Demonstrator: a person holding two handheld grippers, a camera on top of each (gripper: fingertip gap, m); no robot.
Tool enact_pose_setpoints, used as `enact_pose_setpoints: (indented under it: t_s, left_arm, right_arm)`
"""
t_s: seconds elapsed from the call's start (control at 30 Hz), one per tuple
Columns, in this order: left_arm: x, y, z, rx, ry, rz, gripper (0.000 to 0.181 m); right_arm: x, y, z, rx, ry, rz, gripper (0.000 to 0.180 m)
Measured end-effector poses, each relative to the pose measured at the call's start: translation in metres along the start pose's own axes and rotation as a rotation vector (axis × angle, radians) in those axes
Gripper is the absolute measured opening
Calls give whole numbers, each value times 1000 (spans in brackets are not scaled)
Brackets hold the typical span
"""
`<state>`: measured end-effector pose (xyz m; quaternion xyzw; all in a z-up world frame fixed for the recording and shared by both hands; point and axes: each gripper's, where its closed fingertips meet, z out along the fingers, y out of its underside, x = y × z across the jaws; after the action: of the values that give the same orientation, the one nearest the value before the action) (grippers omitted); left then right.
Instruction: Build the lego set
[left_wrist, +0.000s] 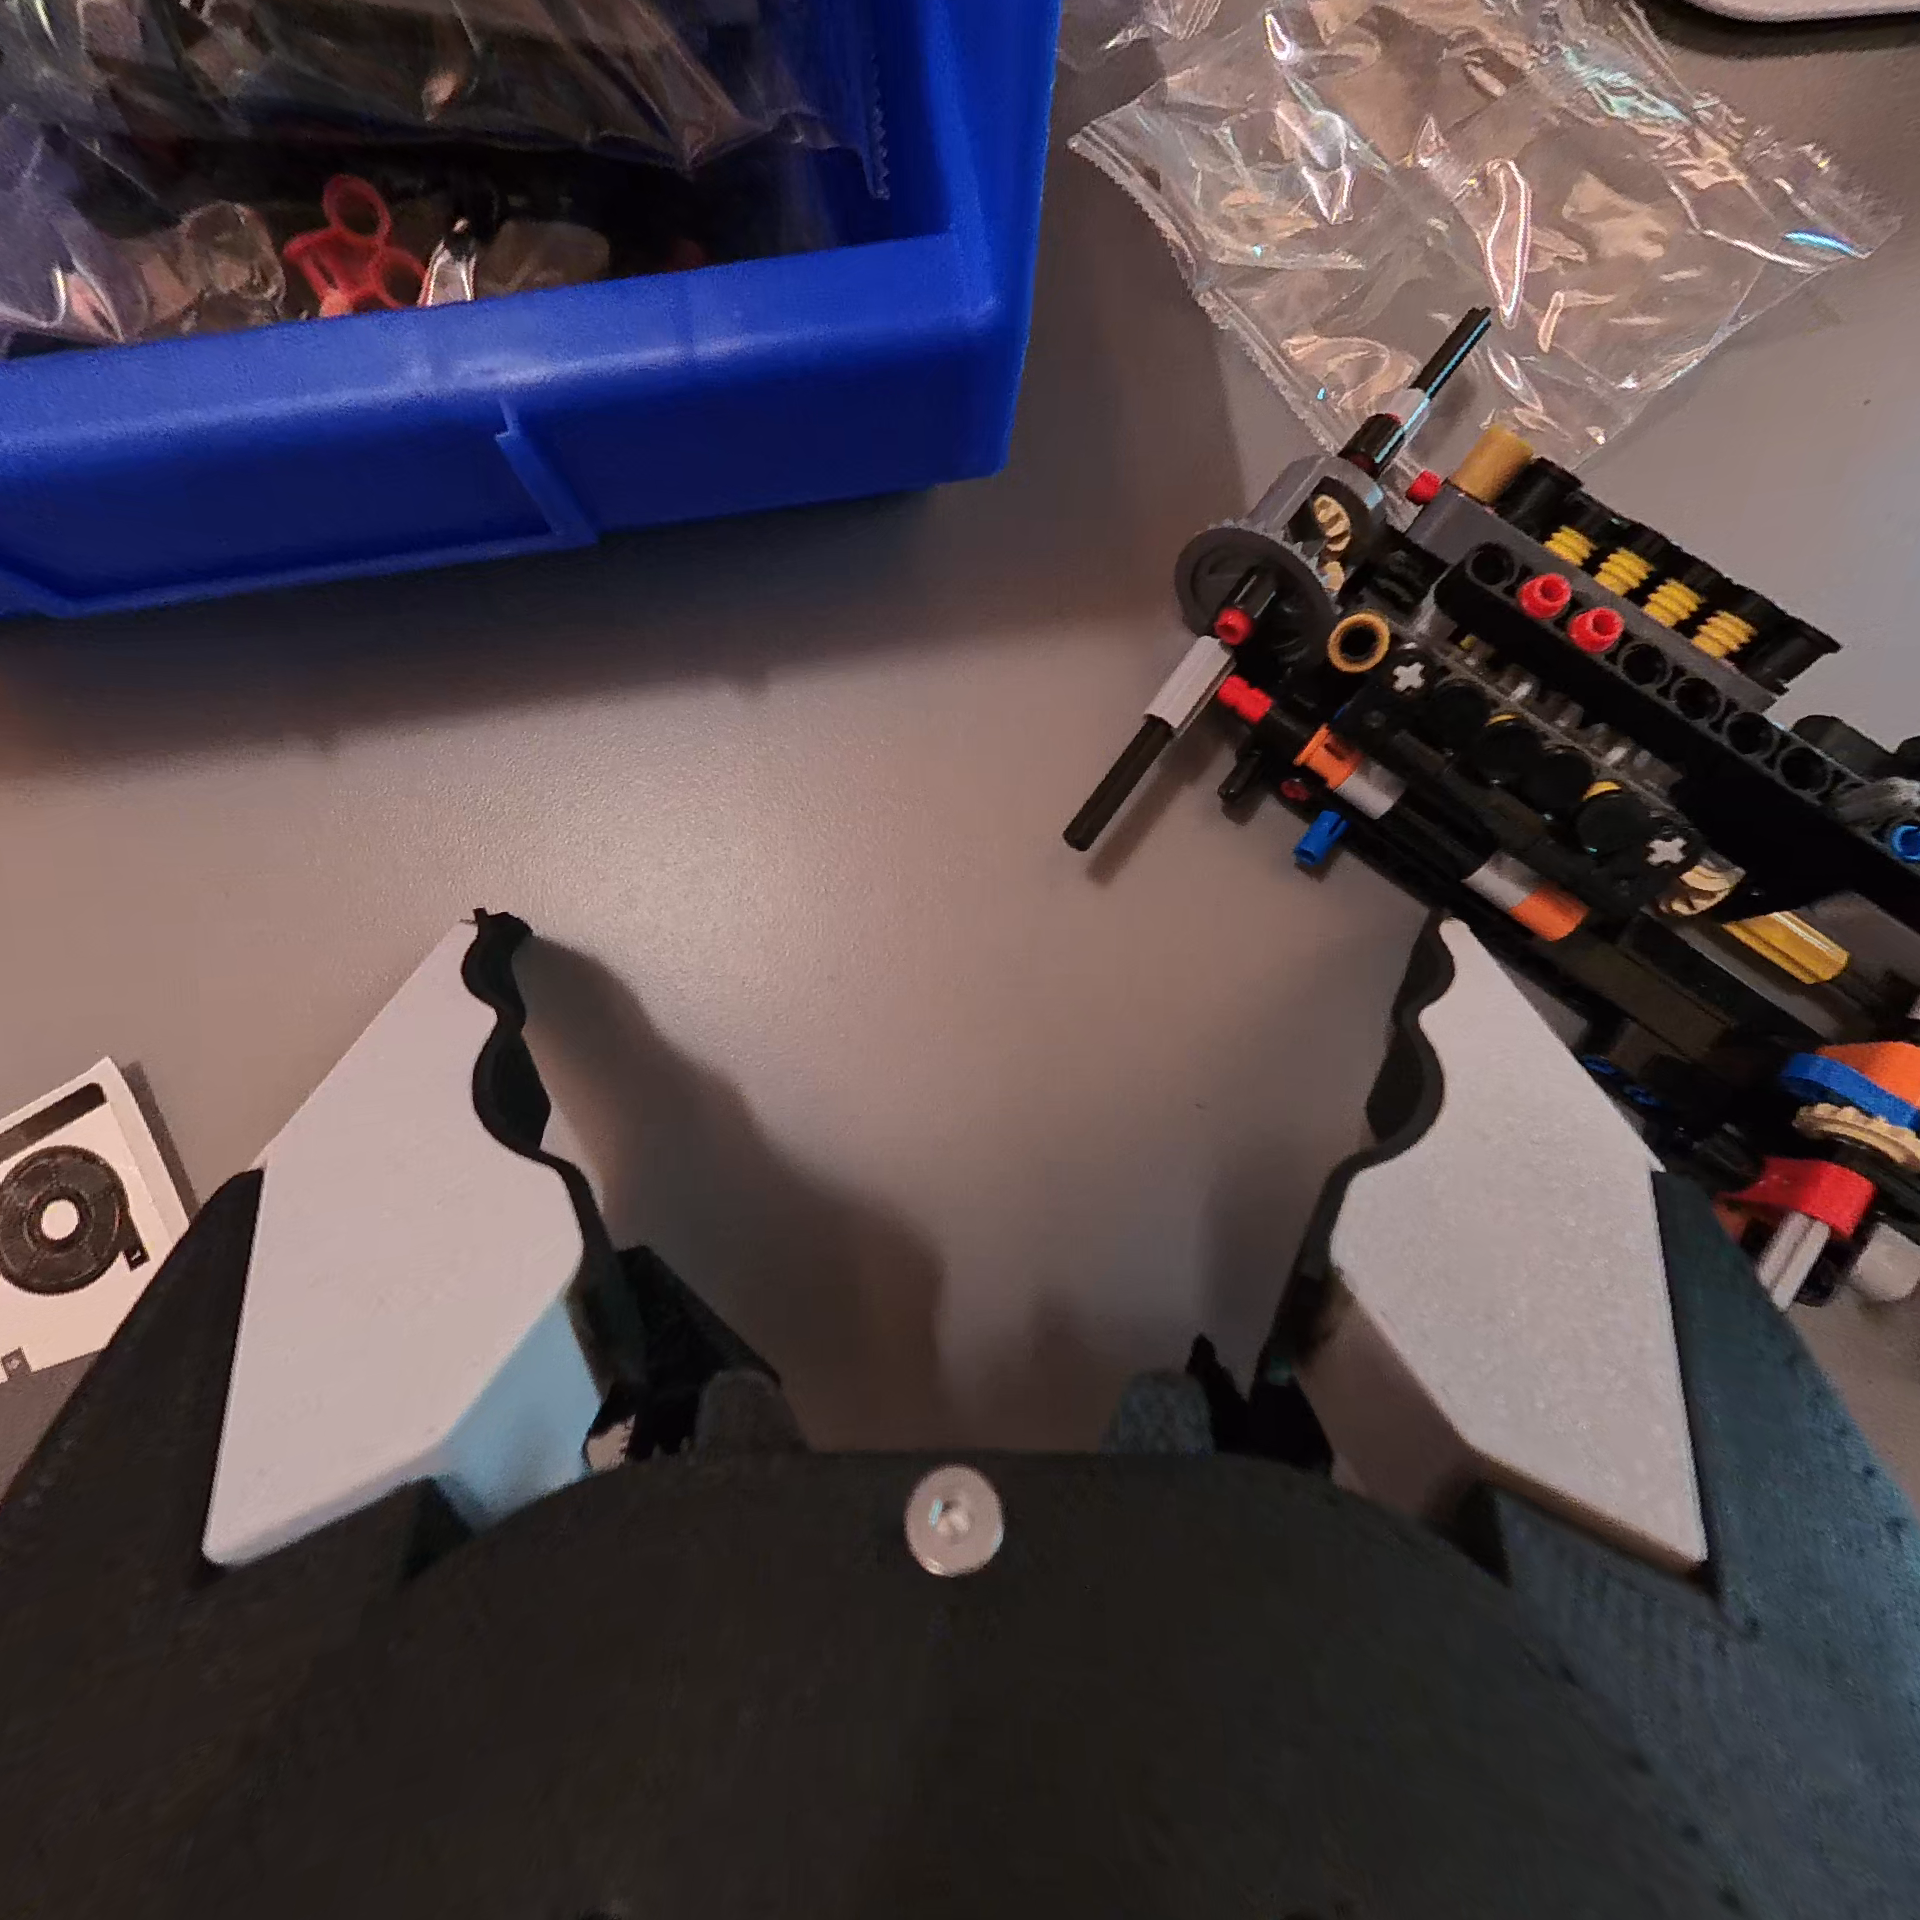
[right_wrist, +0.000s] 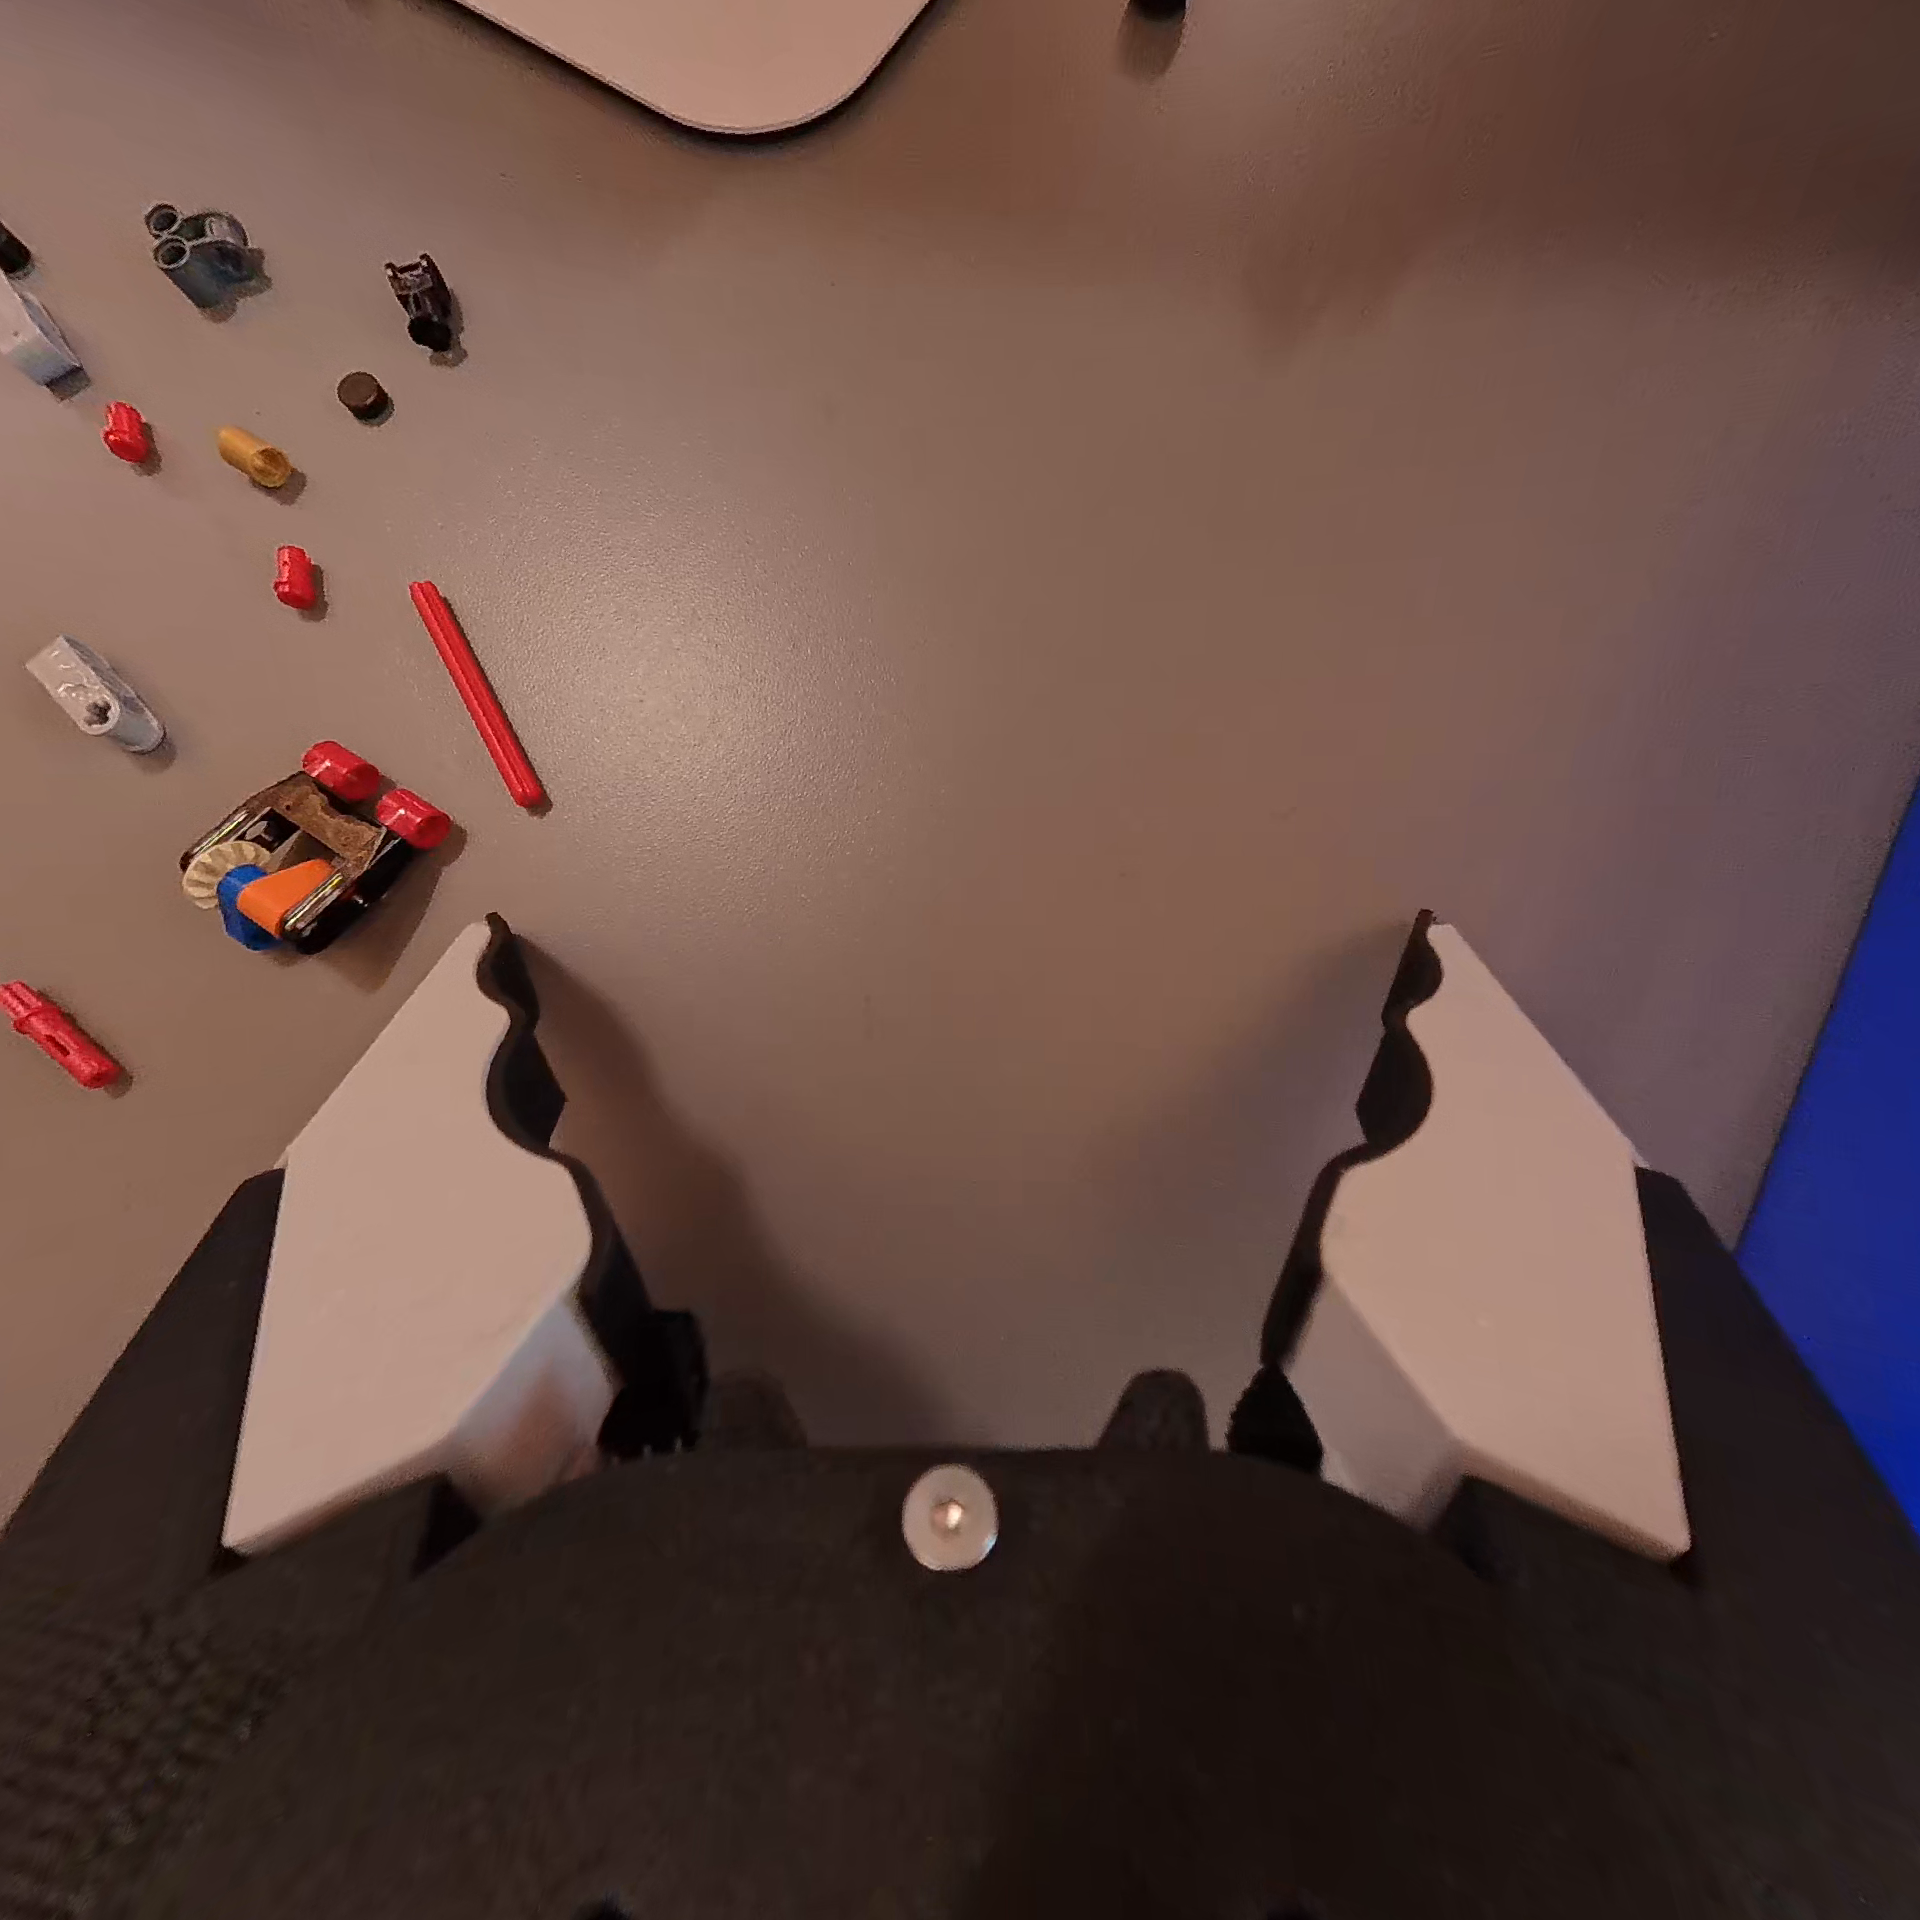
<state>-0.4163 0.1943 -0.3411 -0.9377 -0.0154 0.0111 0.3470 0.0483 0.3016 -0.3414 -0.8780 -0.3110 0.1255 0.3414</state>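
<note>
In the left wrist view a part-built black lego assembly (left_wrist: 1538, 727) with gears, red pins and yellow parts lies on the grey table at the right. My left gripper (left_wrist: 961, 925) is open and empty, just left of it. In the right wrist view my right gripper (right_wrist: 956, 920) is open and empty over bare table. To its left lie a small sub-assembly (right_wrist: 312, 847) with red pins and an orange and blue part, a long red axle (right_wrist: 478, 694), several small red pins (right_wrist: 296, 575), a tan pin (right_wrist: 257, 455) and grey connectors (right_wrist: 94, 694).
A blue bin (left_wrist: 623, 416) holding bags of parts stands at the back left in the left wrist view. An empty clear plastic bag (left_wrist: 1455, 177) lies behind the assembly. An instruction sheet (left_wrist: 62, 1216) lies at the left edge. A blue edge (right_wrist: 1849, 1091) shows at the right. The long red axle (right_wrist: 478, 694) is about 4 cm from my right fingertips.
</note>
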Motion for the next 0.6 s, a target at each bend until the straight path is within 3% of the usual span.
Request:
enact_pose_setpoints:
  t_s: [0.6]
  left_arm:
    - [0, 0, 1, -1, 1, 1, 158]
  right_arm:
    - [1, -3, 3, 0, 14, 16, 155]
